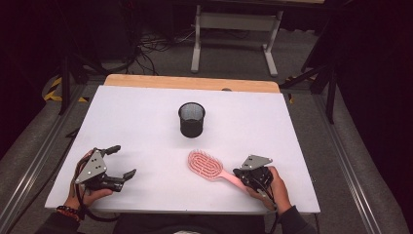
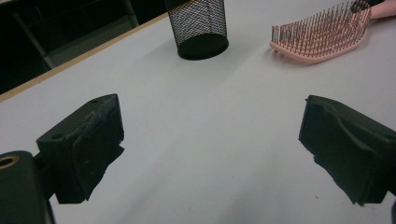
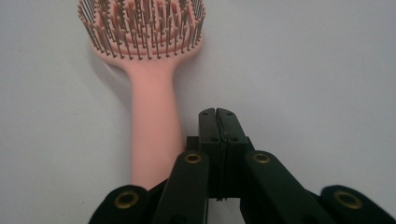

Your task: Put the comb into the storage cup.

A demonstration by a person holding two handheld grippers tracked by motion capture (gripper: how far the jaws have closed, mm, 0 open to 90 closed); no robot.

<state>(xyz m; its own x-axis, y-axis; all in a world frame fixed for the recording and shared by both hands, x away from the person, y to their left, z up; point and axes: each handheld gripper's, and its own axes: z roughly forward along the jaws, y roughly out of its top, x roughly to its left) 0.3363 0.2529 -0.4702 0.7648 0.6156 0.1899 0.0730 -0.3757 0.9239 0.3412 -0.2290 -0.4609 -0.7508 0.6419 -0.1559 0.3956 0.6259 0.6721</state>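
Left gripper view: I see mesh cup (image 2: 200,28) cut by top edge, rim out of frame. Pink brush (image 2: 322,35) handle cut at top right corner. Right gripper view: brush head (image 3: 142,28) cut by top edge; handle end hidden under right gripper (image 3: 217,116) linkage. High view: I can't tell if right gripper (image 1: 238,173) tips touch handle.

White table (image 1: 146,112) with a wooden far edge — black mesh cup (image 1: 191,119) upright, pink hairbrush (image 1: 210,168) lying bristles-up.

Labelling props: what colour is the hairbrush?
Pink, handle and bristle pad alike; the hairbrush shows best in the right gripper view.
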